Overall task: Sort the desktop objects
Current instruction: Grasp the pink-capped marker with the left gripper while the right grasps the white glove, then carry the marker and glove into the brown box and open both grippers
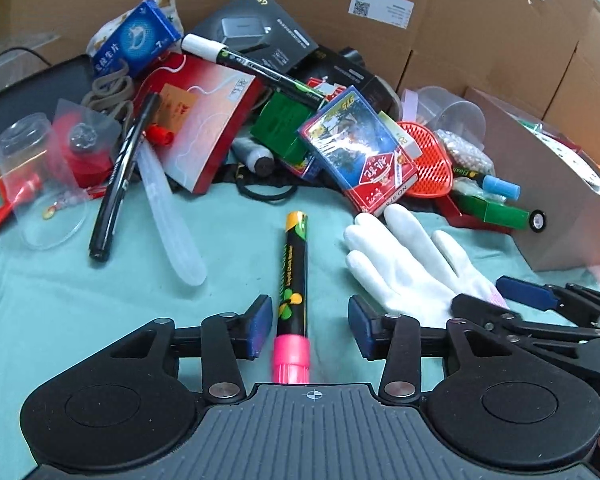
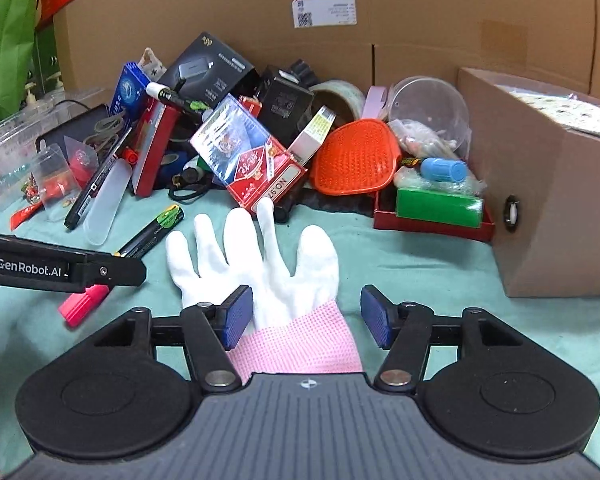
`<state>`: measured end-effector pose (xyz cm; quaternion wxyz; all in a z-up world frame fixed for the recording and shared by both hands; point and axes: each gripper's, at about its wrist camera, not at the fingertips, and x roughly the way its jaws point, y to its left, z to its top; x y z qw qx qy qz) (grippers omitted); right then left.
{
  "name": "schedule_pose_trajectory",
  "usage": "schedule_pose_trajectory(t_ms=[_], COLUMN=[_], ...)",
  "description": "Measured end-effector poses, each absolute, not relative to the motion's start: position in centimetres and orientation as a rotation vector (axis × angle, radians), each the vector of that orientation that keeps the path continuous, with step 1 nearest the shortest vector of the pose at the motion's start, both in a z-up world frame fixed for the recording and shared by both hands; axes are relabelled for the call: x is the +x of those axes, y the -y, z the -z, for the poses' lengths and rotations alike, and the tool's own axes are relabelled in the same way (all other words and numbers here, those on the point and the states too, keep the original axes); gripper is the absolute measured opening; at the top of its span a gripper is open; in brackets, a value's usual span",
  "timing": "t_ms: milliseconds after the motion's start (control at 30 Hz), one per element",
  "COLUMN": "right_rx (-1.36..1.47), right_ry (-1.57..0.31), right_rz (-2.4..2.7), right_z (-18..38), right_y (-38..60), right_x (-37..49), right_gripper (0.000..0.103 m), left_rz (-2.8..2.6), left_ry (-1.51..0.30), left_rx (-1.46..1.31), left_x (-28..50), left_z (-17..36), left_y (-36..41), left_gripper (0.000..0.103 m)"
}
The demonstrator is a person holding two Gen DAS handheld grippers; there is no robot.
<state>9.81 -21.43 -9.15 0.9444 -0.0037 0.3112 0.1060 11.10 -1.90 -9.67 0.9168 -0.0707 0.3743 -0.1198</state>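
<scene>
Left wrist view: the left tool (image 1: 310,326) stands with its blue pads apart over the teal cloth of the desk (image 1: 100,300), a pink-capped marker (image 1: 293,296) lying lengthwise between them with a clear gap on either side, untouched. To its right a white glove (image 1: 400,256) lies flat, fingers toward the clutter; the right tool (image 1: 540,312) enters at the right edge, seen side-on, its gap not readable here. This view alone shows the marker's full barrel, a black pen (image 1: 120,176) beside a frosted plastic case (image 1: 168,216), and an overturned clear cup (image 1: 36,188). Right wrist view: the right tool (image 2: 307,318) has its pads apart, straddling the glove's pink knit cuff (image 2: 296,348) without pressing it; the glove (image 2: 256,256) spreads its fingers toward a red playing-card box (image 2: 260,168). Only this view shows the cuff fully, a roll of tape (image 2: 340,96), a green bag (image 2: 8,40) at upper left, and the red tray (image 2: 432,224) holding a green box (image 2: 436,208). The left tool (image 2: 60,266) appears here only as a black arm crossing the marker (image 2: 140,244), hiding its middle. Both views share the orange bristled pad (image 2: 354,160), the brown cardboard box (image 2: 560,200) at right, and the cardboard wall (image 2: 380,32) behind the pile.
</scene>
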Motion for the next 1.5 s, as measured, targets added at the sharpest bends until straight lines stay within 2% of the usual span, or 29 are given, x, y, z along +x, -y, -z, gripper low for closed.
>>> schedule_pose_trajectory(t_ms=[33,67,100,133,167,300,333,433,467,500,533,567,600,633,967,1233,1500], right_rx=[-0.006,-0.005,-0.008,-0.014,-0.007,-0.034,-0.034,-0.044,-0.046,-0.048,-0.052,-0.063,-0.069,-0.060,-0.033,-0.024,-0.004], right_ry=[-0.643,-0.655,-0.653,-0.656,-0.662,-0.662,-0.670,-0.682,-0.680,-0.679,-0.674,-0.668,-0.667,-0.672,-0.508,-0.354,-0.269], right_rz=[-0.225,-0.237,-0.250,-0.273,-0.301,-0.317,-0.329,-0.312,-0.316,-0.321,-0.321,-0.321,-0.334,-0.348,-0.284,-0.122,0.034], right_z=[9.3,9.5,9.5,9.3,9.1,8.6,8.6,8.8,9.0,9.0,9.1,9.2,9.2,9.0,3.5,-2.1,-4.3], right_y=[21.3,21.2,21.0,20.7,20.6,20.3,20.3,19.9,19.7,19.5,19.3,19.1,19.0,19.0,23.0,30.2,36.9], right_x=[10.0,10.2,10.1,9.9,9.7,8.7,8.7,8.9,9.0,9.0,9.0,9.0,9.0,9.0,6.3,6.4,9.2], right_gripper=[0.062,0.049,0.032,0.021,0.013,0.015,0.017,0.032,0.041,0.045,0.045,0.038,0.017,0.009,0.009,0.009,0.009], left_rz=[0.247,0.247,0.239,0.240,0.254,0.274,0.278,0.283,0.287,0.284,0.280,0.271,0.274,0.273,0.406,0.581,0.664], left_ry=[-0.767,-0.767,-0.765,-0.767,-0.773,-0.784,-0.791,-0.782,-0.779,-0.773,-0.770,-0.770,-0.774,-0.779,-0.686,-0.579,-0.582], left_rx=[-0.138,-0.126,-0.101,-0.081,-0.084,-0.086,-0.085,-0.075,-0.069,-0.060,-0.048,-0.033,-0.031,-0.044,-0.166,-0.172,-0.229], left_x=[11.2,11.2,11.2,11.2,11.2,10.5,10.5,10.5,10.5,10.5,10.5,10.5,10.5,10.5,10.7,13.4,19.0], left_z=[9.7,9.7,9.7,9.7,9.7,9.5,9.6,9.7,9.7,9.8,9.8,9.7,9.7,9.6,4.8,-0.8,-3.2], left_y=[2.0,2.1,2.2,2.3,2.2,2.0,2.1,2.6,2.9,3.1,3.3,3.5,3.6,3.6,7.2,15.4,22.9], left_gripper=[0.057,0.039,0.026,0.012,0.011,0.014,0.036,0.044,0.046,0.046,0.038,0.014,0.012,0.012,0.011,0.011,0.011])
